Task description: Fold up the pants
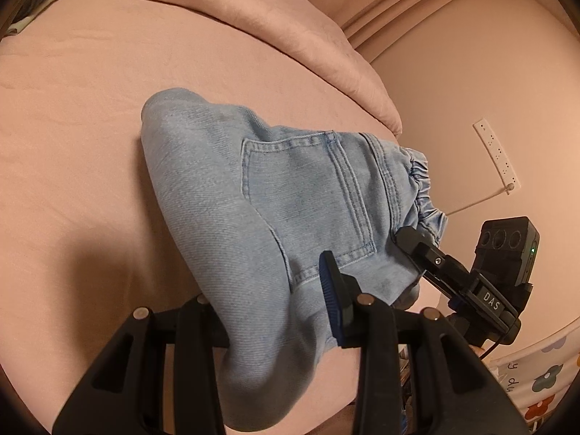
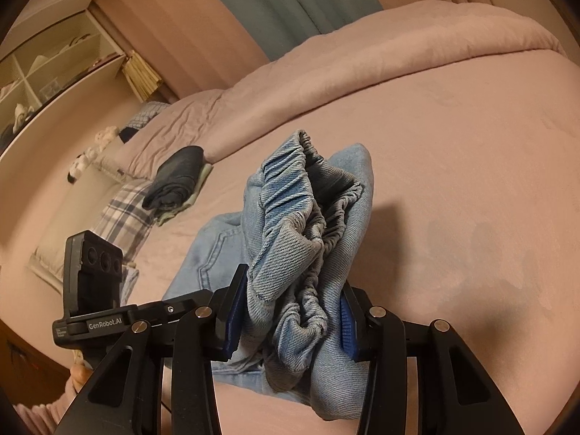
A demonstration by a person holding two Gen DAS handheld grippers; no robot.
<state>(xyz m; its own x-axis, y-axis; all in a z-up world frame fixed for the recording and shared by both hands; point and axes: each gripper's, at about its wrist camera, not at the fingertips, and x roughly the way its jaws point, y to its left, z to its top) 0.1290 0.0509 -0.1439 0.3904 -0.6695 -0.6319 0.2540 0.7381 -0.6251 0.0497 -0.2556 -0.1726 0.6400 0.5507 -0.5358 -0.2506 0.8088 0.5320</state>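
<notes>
Gripping soft, floppy denim pants (image 1: 224,181): left tool (image 1: 279,308) & right tool (image 2: 290,311) both pinching bunched waistband, best hold

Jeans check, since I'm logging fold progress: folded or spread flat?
Folded, not flat: the jeans are doubled over, waistband bunched, held by both tools above the bed.

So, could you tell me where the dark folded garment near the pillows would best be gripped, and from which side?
Probably at the rounded folded edge of the dark folded garment, coming from the open bed side nearest the grippers. That edge bulges up in a thick roll above the pale cloth beneath it, so fingers could close on it alone; pillows crowd the far side.
</notes>
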